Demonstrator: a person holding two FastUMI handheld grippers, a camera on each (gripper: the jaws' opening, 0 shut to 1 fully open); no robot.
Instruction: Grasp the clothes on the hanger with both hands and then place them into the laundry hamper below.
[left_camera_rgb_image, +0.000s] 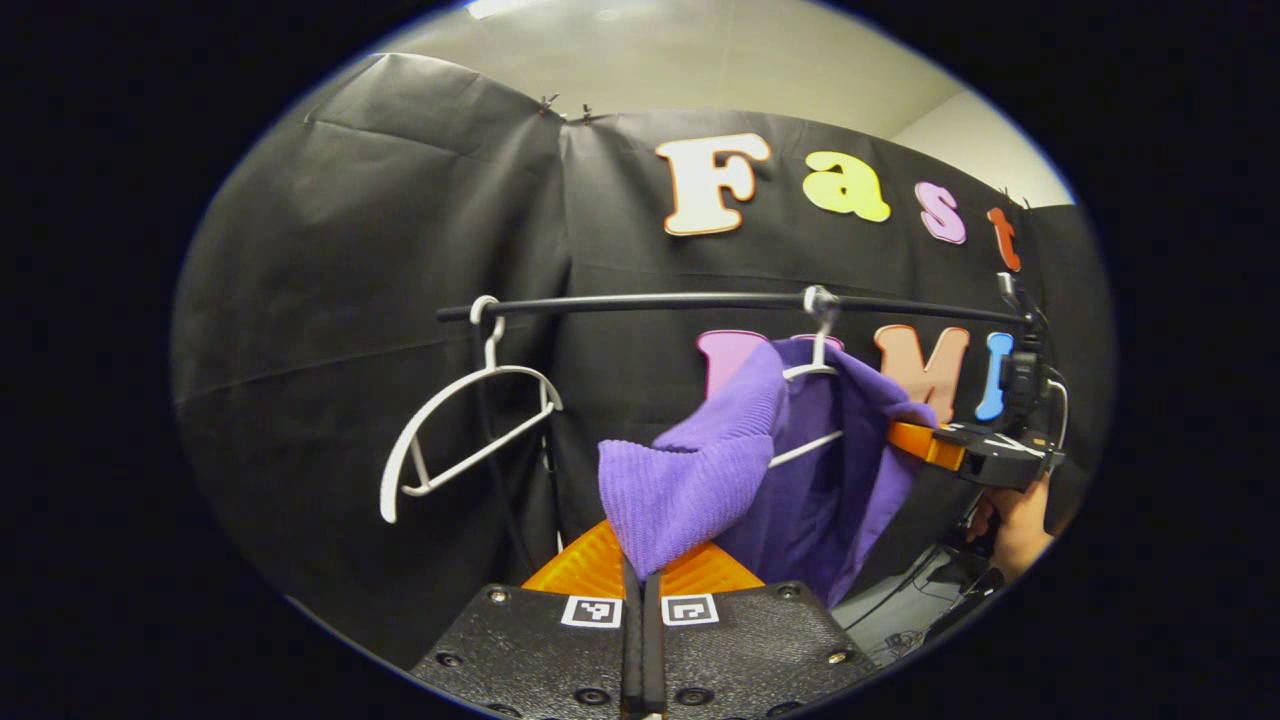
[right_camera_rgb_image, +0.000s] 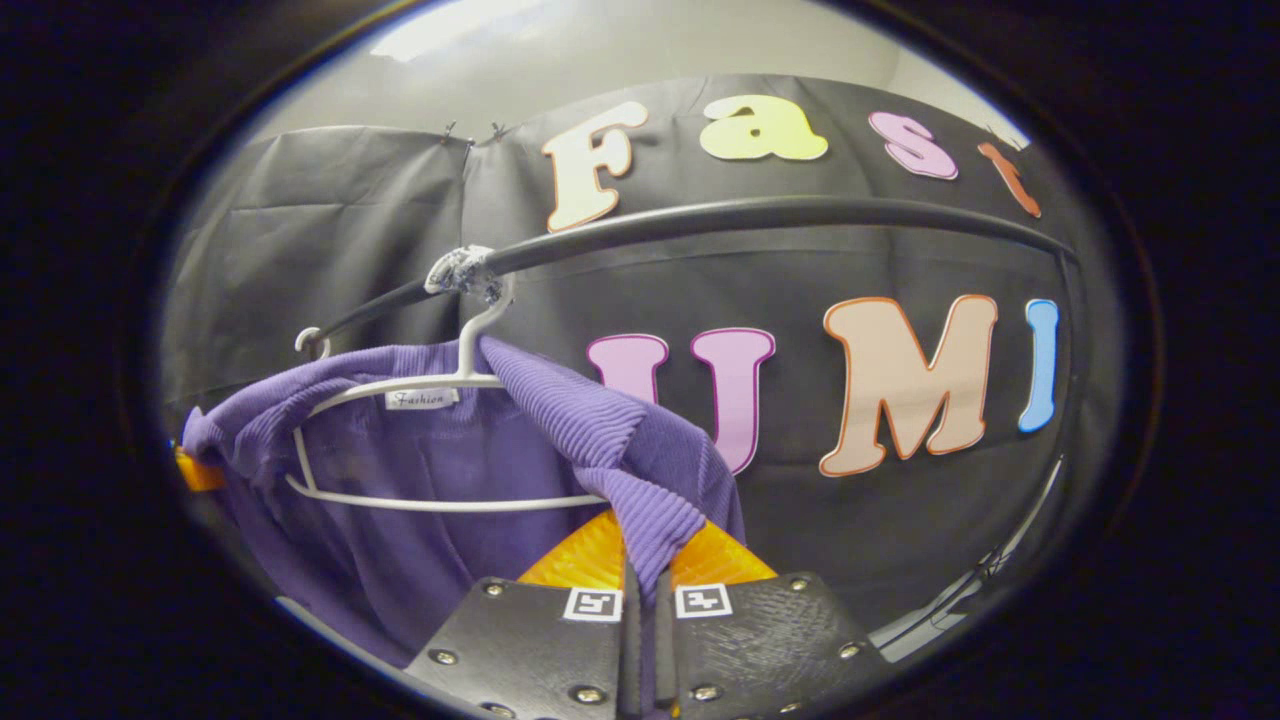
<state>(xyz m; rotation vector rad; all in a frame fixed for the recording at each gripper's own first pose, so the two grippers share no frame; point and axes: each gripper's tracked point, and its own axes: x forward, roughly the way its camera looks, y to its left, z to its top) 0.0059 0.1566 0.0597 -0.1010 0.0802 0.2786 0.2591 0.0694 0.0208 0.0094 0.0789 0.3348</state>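
**Both grippers on the sweater, hanger still threaded – snag risk**

Left gripper view: left gripper (left_camera_rgb_image: 642, 585) has its jaws closed w/ a fold of the purple sweater (left_camera_rgb_image: 700, 480) pinched between the fingers; cloth rises straight out of the jaw line toward the white hanger (left_camera_rgb_image: 815, 372) on the black rail (left_camera_rgb_image: 720, 301). Rest of the garment hangs behind and right of the jaws, still draped over the hanger's shoulders. Right gripper (left_camera_rgb_image: 925, 440) shows further off at the sweater's far edge, a hand (left_camera_rgb_image: 1020, 520) behind it. An empty hanger (left_camera_rgb_image: 455, 440) hangs to the left on the same rail. Risk here: pulling down before the shoulders clear could drag the hanger off the rail, or swing it into the empty one.

Right gripper view: right gripper (right_camera_rgb_image: 640, 590) also closed, ribbed edge of the sweater (right_camera_rgb_image: 450, 470) clamped between its fingers, running up and left to the hanger (right_camera_rgb_image: 440, 440). Body of the sweater sits left of the jaws, hanger bar still inside the neck. Risk: grip is on a thin edge only, so knit may stretch or slip out if hands pull unevenly. Hamper below – can't tell where, so the drop needs care.
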